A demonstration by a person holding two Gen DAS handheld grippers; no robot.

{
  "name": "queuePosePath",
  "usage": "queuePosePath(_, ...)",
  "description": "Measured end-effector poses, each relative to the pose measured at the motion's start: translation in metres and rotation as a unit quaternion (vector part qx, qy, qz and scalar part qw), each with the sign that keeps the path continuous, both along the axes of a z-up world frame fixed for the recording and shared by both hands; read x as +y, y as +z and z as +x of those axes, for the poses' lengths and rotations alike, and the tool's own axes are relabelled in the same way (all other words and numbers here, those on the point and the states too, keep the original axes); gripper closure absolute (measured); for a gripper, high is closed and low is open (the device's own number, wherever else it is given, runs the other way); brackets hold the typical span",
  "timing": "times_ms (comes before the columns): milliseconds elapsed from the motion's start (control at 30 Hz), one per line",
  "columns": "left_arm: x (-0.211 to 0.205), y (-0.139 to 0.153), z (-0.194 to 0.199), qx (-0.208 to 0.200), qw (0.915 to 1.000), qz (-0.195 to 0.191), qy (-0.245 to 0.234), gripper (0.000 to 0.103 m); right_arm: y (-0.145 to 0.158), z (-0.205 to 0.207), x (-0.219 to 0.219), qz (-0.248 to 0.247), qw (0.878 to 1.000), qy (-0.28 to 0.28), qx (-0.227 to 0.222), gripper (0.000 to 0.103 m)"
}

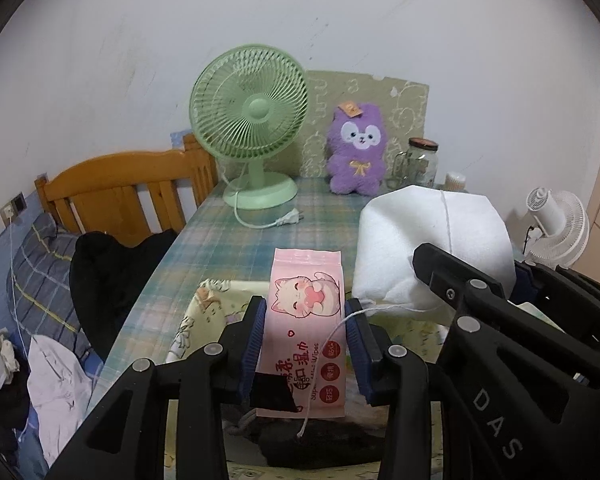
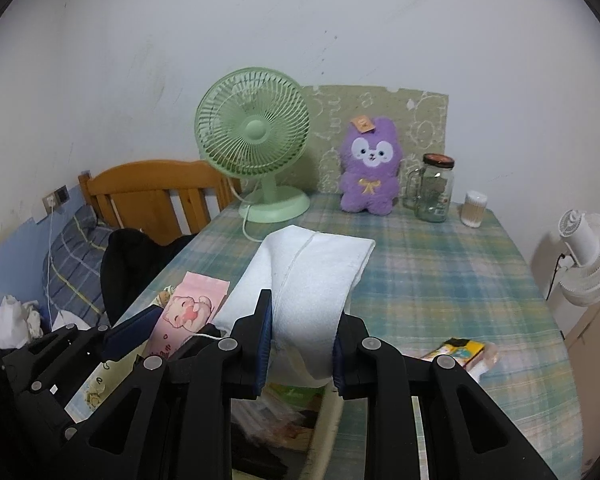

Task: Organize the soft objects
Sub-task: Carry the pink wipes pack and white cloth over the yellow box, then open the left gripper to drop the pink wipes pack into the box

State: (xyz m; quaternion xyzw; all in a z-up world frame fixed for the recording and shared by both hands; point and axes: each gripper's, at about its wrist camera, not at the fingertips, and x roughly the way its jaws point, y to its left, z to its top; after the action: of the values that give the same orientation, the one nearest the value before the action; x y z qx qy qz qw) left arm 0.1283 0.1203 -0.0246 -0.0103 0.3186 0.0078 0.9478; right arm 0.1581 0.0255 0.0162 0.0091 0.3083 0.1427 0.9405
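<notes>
Two soft items are held over the fabric bin (image 1: 188, 320) for stowing: wipes pack (image 1: 306, 320) pinched by left gripper (image 1: 306, 330), folded towel (image 2: 312, 280) pinched by right gripper (image 2: 302, 342).

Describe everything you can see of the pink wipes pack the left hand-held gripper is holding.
The pink wipes pack is a flat, soft plastic pouch with a cartoon cat, red circles and printed text, its crimped top edge pointing away. The left hand-held gripper clamps it by both long sides between blue pads, above the fabric-lined basket. A loose white thread crosses its lower right; the folded white towel sits just right of it.
</notes>
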Motion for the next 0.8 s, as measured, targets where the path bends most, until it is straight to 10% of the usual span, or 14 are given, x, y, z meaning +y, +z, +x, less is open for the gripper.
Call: queuePosePath(800,0.023,-0.032,-0.009,0.055,0.9984,0.013,0.007,0.014,-0.041,0.003,0.031,-0.008,0.997,0.036,0.065,0.076)
